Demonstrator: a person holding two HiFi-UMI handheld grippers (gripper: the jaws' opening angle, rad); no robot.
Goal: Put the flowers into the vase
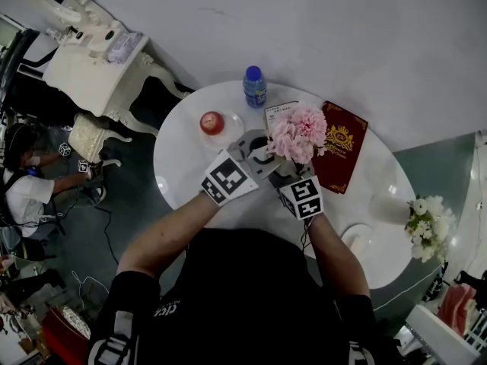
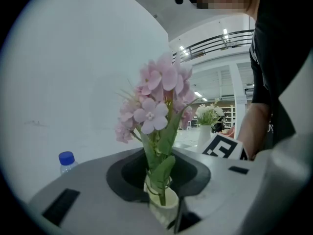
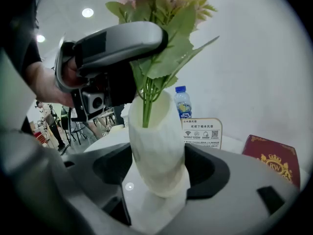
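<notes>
A bunch of pink flowers (image 1: 297, 131) with green stems (image 3: 146, 99) is clamped in my left gripper (image 2: 159, 180), which is shut on the stems just above the vase mouth. The lower stem ends reach down into the white faceted vase (image 3: 156, 146). The vase sits between the wide jaws of my right gripper (image 3: 159, 170), which grips its body; it leans slightly. In the head view the two grippers (image 1: 255, 154) (image 1: 285, 169) meet at the table's middle, and the blooms hide the vase. My left gripper (image 3: 139, 80) shows above the vase in the right gripper view.
On the round white table (image 1: 183, 166) stand a blue-capped bottle (image 1: 254, 86), a red fruit on a plate (image 1: 212, 122), a small sign card (image 3: 201, 129) and a dark red booklet (image 1: 340, 147). A second white vase with white flowers (image 1: 426, 223) is at the right edge.
</notes>
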